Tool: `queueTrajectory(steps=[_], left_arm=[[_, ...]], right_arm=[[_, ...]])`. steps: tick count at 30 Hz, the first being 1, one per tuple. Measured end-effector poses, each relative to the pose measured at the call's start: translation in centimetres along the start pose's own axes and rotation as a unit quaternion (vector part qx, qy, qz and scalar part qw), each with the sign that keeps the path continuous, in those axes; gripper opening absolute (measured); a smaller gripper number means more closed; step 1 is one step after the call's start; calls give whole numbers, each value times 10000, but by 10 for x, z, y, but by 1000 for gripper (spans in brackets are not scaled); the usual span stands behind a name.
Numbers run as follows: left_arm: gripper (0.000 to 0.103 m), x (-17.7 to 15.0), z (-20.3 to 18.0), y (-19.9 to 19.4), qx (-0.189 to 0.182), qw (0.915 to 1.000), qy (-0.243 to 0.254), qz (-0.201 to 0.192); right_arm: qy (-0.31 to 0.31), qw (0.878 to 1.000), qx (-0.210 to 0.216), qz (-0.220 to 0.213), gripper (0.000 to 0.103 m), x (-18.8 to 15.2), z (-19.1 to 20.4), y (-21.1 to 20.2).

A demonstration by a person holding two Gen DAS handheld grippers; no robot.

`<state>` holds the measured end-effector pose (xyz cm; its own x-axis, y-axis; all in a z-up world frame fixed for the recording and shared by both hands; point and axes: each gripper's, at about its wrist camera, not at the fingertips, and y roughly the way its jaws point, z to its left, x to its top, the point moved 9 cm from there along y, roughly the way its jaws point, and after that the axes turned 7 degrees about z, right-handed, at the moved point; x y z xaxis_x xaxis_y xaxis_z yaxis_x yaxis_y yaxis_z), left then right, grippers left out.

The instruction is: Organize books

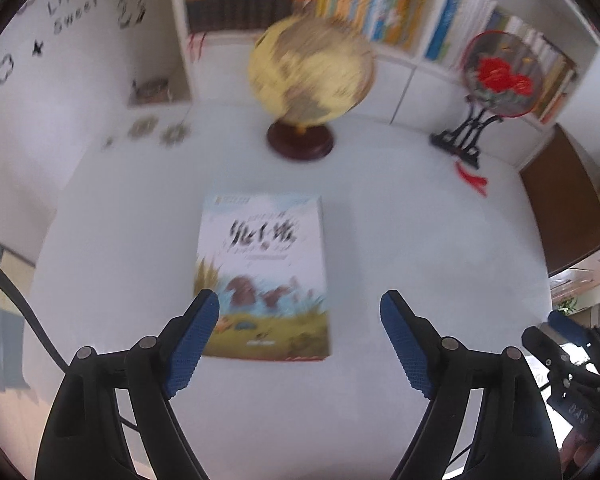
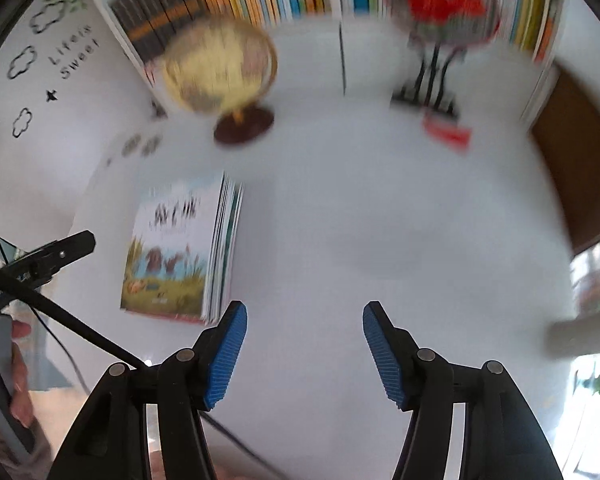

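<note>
**Books stacked flat, both tools free**

Hovering above the white desk (image 1: 420, 216), the left gripper (image 1: 300, 312) has its fingers (image 1: 196, 336) spread apart with nothing between them; the stack of books (image 1: 264, 276) lies just ahead of and between the fingertips, flat, cover up. The right gripper (image 2: 304, 320) is likewise spread and empty, the stack ahead of its left finger, off to the side. Edges look roughly squared, so gathering seems done. Beyond the fingers stand a globe (image 1: 312, 76), a fan on a stand (image 1: 500, 76), and a full bookshelf (image 1: 380, 0); whether shelving remains is only a guess.
</note>
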<state>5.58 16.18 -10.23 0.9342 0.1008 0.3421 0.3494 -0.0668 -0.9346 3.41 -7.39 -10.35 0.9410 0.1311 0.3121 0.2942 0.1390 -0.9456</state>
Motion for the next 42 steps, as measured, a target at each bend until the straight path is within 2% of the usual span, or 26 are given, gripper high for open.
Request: queueTrajectory(steps=[2, 4, 8, 11, 14, 17, 19, 22, 24, 27, 34, 40, 42], left_arm=[[82, 3, -16, -12, -3, 9998, 111, -190], [83, 5, -30, -21, -30, 9989, 215, -410], [94, 2, -56, -44, -216, 9959, 296, -833], [98, 2, -69, -59, -251, 9927, 273, -1146], [100, 3, -84, -67, -282, 9904, 302, -1321], [101, 2, -92, -70, -308, 9887, 248, -1446], [101, 2, -94, -70, -299, 9886, 238, -1456], [101, 3, -96, -68, -225, 9884, 255, -1479], [101, 3, -98, -65, -229, 9888, 269, -1450], [101, 0, -103, -62, -238, 9898, 295, -1374], [102, 2, -107, -65, -101, 9857, 417, -1632], [102, 3, -102, -57, 167, 9891, 434, -1397], [102, 3, -99, -53, 139, 9906, 393, -1305]], right_arm=[[-221, 9987, -135, -440, 59, 4, -1, -20], [-209, 9950, -59, -978, 59, 7, -3, -42], [137, 9823, 140, -1864, 59, 9, -18, -80], [243, 9744, 47, -2236, 59, 12, -27, -96], [169, 9665, -219, -2552, 59, 16, -37, -113], [131, 9625, -424, -2678, 62, 15, -44, -121], [199, 9603, -365, -2759, 75, 14, -48, -123], [255, 9560, -298, -2907, 82, 11, -52, -128], [210, 9562, -431, -2887, 83, 11, -53, -128], [252, 9576, -405, -2841, 85, 11, -57, -127], [295, 9593, -380, -2783, 88, 12, -60, -124], [220, 9630, -272, -2671, 88, 19, -54, -116], [195, 9643, -267, -2628, 90, 21, -52, -113]])
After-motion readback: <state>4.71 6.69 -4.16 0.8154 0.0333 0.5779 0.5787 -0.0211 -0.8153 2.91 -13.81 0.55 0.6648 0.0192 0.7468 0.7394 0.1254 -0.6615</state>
